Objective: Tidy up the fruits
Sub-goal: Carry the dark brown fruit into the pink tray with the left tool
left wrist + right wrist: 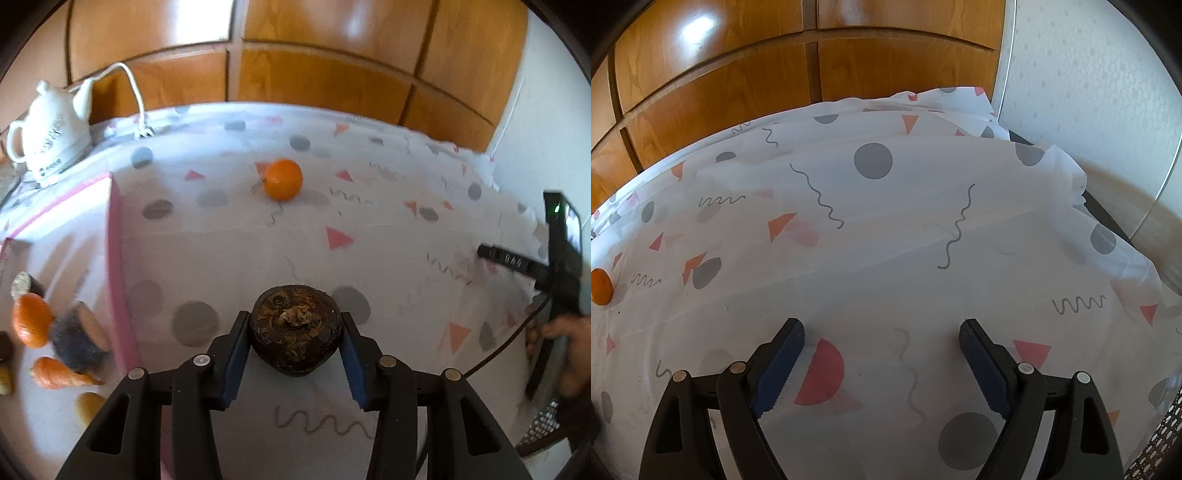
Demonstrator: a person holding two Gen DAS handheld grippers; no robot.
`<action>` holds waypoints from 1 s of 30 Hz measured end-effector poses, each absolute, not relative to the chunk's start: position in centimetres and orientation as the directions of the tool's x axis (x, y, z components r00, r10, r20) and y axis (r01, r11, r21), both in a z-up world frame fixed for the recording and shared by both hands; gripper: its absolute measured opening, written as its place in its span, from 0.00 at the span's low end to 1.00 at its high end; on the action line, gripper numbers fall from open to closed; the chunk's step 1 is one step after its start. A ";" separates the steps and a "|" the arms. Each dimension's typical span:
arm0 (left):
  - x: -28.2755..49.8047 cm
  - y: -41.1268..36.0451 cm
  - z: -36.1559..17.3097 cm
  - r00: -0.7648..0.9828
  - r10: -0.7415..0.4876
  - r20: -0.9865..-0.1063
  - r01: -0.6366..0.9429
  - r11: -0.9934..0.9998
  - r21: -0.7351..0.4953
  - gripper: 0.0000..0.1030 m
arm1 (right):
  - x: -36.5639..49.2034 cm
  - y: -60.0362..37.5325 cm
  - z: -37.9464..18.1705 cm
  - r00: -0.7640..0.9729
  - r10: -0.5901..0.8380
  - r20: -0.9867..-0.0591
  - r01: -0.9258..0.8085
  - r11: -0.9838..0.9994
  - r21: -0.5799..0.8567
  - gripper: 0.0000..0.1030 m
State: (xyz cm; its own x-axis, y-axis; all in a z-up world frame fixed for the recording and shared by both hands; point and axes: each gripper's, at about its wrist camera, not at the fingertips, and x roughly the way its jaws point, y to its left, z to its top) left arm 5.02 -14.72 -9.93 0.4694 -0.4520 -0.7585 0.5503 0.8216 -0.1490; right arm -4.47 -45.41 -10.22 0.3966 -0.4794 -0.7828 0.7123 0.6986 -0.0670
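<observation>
- Left gripper (295,334) has its blue pads clamped on both sides of a dark brown fruit (295,328), low over the tablecloth (236,258).
- Right gripper (882,332) is spread wide, holding nothing.
- An orange (282,180) sits farther back; more produce is in the pink-edged box (116,236) at left.

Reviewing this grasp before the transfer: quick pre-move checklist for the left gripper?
1. Left gripper around the brown fruit: ok, a pad on each side.
2. Firm contact: cannot tell; pads look touching or nearly so.
3. Fruit lifted off the cloth: cannot tell.
4. Box at left has room: ok, bare floor among the produce.
5. Right gripper out of the way: ok, open, holding nothing.
6. Orange still on the cloth: ok, far from the path.
</observation>
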 end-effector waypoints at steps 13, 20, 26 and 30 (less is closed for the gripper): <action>6.1 -8.2 -4.6 0.564 -0.474 -0.677 0.435 0.867 -0.244 0.45 | -2.6 -44.3 -10.1 0.389 -0.472 -0.791 0.702 0.708 -0.077 0.81; 7.6 -0.5 -3.7 0.632 -0.390 -0.669 0.255 0.921 -0.296 0.45 | -2.9 -44.5 -10.2 0.409 -0.468 -0.783 0.703 0.709 -0.057 0.81; 7.7 6.6 -5.9 0.620 -0.314 -0.719 0.083 0.938 -0.338 0.45 | -3.0 -44.4 -10.4 0.417 -0.469 -0.778 0.702 0.710 -0.052 0.82; 6.9 8.3 -7.3 0.600 -0.297 -0.743 0.045 0.940 -0.339 0.45 | -3.1 -44.4 -10.4 0.420 -0.469 -0.777 0.702 0.710 -0.049 0.83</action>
